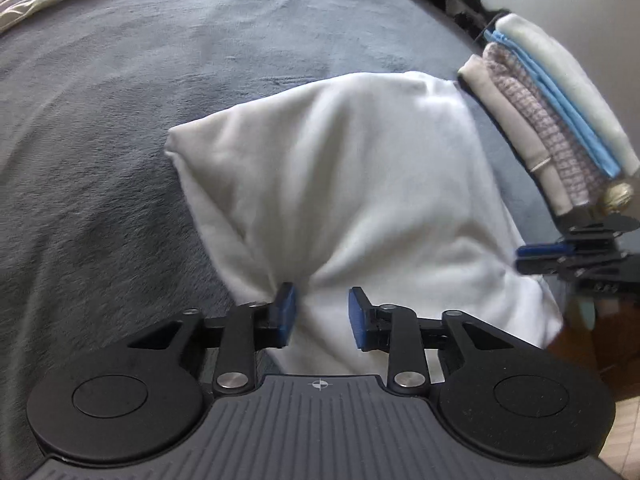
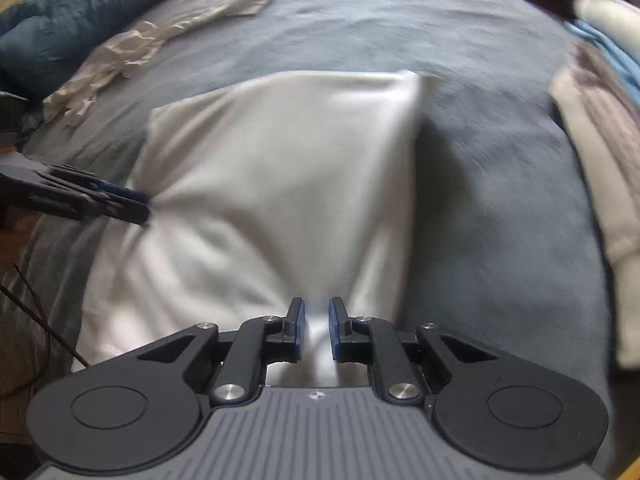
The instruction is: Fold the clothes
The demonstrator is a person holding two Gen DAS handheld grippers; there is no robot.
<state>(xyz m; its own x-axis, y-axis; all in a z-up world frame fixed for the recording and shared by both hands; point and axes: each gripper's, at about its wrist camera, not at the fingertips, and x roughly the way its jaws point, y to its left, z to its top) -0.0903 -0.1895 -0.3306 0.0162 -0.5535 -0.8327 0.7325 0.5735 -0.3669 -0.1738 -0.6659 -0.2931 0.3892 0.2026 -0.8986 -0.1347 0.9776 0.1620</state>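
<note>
Left gripper [image 1: 322,314] pinches white cloth [image 1: 352,184] at six o'clock. Folded stack [image 1: 552,120] lies at two o'clock on the grey blanket [image 1: 120,140].

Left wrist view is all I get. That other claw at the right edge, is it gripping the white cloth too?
Observer: Yes, the right gripper has the white cloth bunched between its pads.
Operator: Anything else out there that I can't see?
Observer: A dark teal quilt lies at the upper left of the right wrist view.
Operator: And my own claw, seen from there?
Observer: The left gripper pinches the cloth's side edge, creases fanning out from it.
</note>
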